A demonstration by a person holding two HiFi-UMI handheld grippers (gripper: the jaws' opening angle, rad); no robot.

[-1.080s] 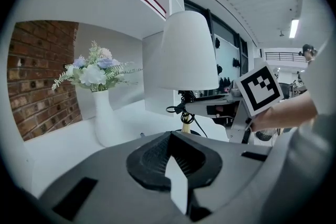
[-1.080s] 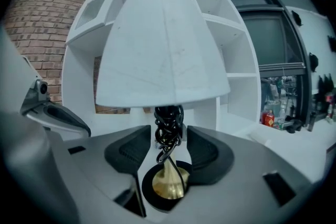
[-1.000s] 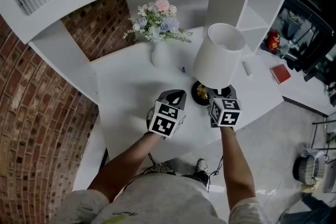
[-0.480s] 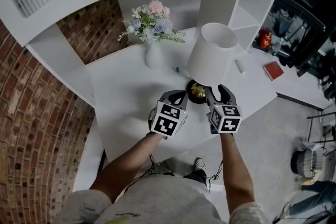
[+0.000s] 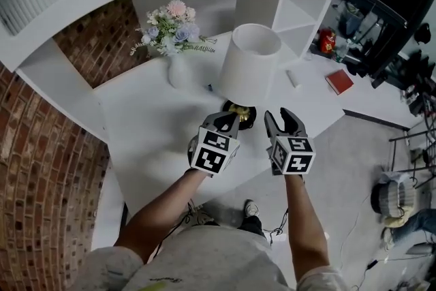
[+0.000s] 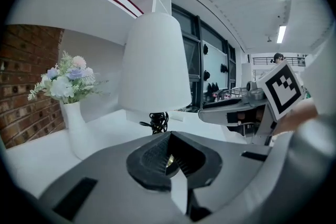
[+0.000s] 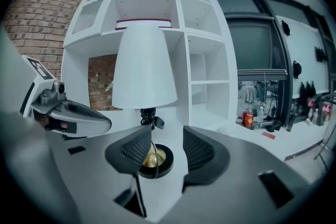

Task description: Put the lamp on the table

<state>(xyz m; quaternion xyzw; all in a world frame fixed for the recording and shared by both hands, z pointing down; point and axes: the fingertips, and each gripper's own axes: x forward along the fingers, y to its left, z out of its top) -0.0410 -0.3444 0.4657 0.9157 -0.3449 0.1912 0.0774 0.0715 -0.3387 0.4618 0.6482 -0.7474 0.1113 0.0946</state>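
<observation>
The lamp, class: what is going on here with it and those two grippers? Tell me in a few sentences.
A person holds a gripper in each hand over a white table. The lamp stands upright on the table, beside a vase of flowers, and neither gripper grips it. The right gripper is open and empty, just short of the lamp's base. The left gripper is shut, its tip near that base.

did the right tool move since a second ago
Yes. The right tool has backed away from the lamp base, toward the person. It was right against the base and now sits open and clear of it, to its right.
</observation>
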